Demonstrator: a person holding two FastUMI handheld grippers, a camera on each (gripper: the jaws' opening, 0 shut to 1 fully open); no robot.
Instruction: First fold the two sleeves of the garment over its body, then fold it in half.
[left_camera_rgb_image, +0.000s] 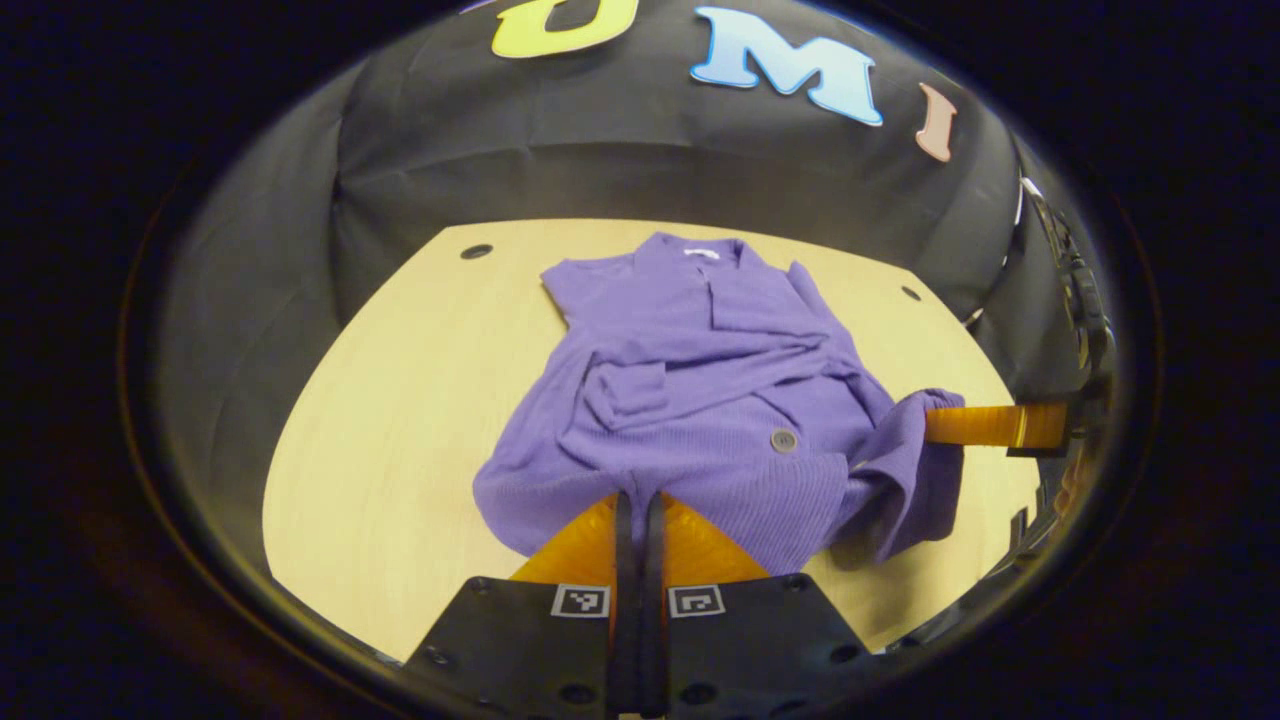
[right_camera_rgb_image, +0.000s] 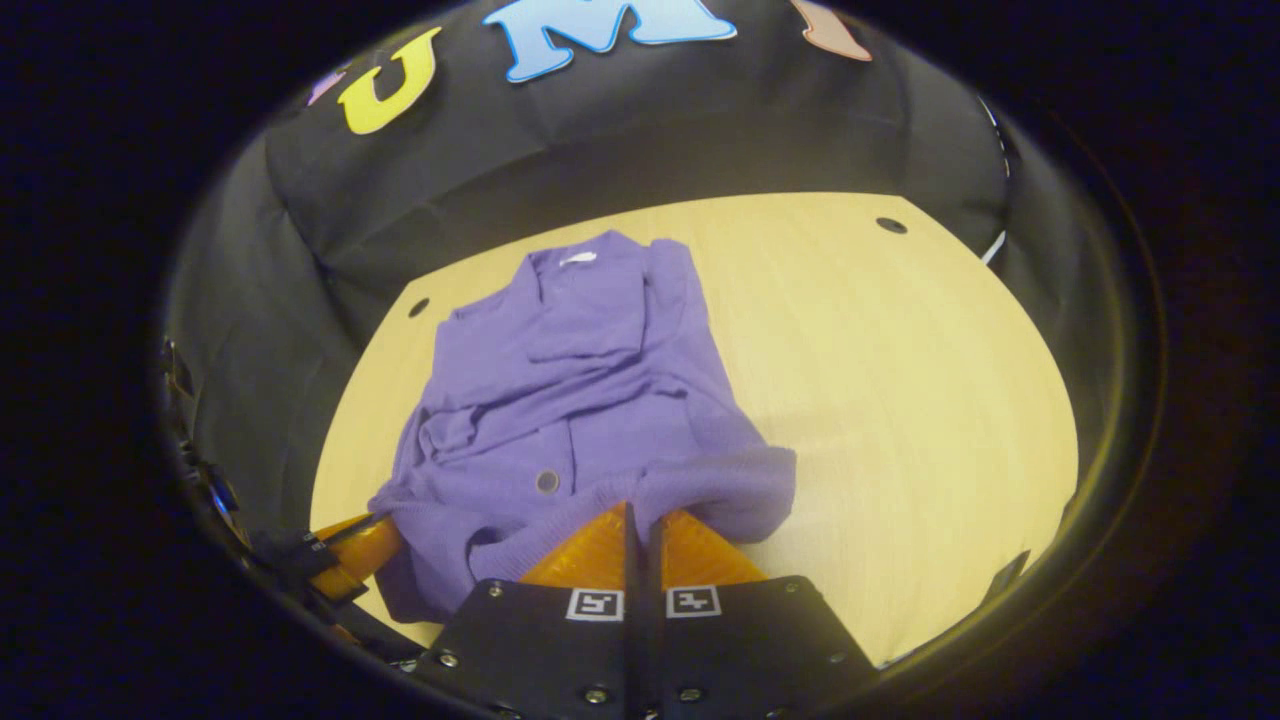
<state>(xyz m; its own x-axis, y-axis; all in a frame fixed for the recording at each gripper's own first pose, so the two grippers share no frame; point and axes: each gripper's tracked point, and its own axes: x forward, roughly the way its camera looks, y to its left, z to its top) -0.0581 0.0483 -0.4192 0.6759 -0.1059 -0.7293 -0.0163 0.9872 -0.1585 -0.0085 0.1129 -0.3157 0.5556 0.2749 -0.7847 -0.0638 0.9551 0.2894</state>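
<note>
Cardigan (left_camera_rgb_image: 690, 400), purple ribbed knit with a grey button (left_camera_rgb_image: 784, 440), lies on the pale wooden table (left_camera_rgb_image: 400, 420) in the left gripper view, collar at the far edge and hem nearest the camera, so its long axis runs away from the lens. Both sleeves are crossed over the body in soft folds. The left gripper (left_camera_rgb_image: 640, 510) reaches level along the table from the near side, its fingers pressed together on the hem at the middle. At the right, the right gripper (left_camera_rgb_image: 945, 425) comes in sideways, pinching the hem corner, which is lifted and droops. In the right gripper view the cardigan (right_camera_rgb_image: 570, 400) lies left of centre, collar far, hem near. The right gripper (right_camera_rgb_image: 640, 520) is clamped on the thick ribbed hem, which bunches over its tips. The left gripper (right_camera_rgb_image: 350, 550) sits low at the left, at the hem's other end.
</note>
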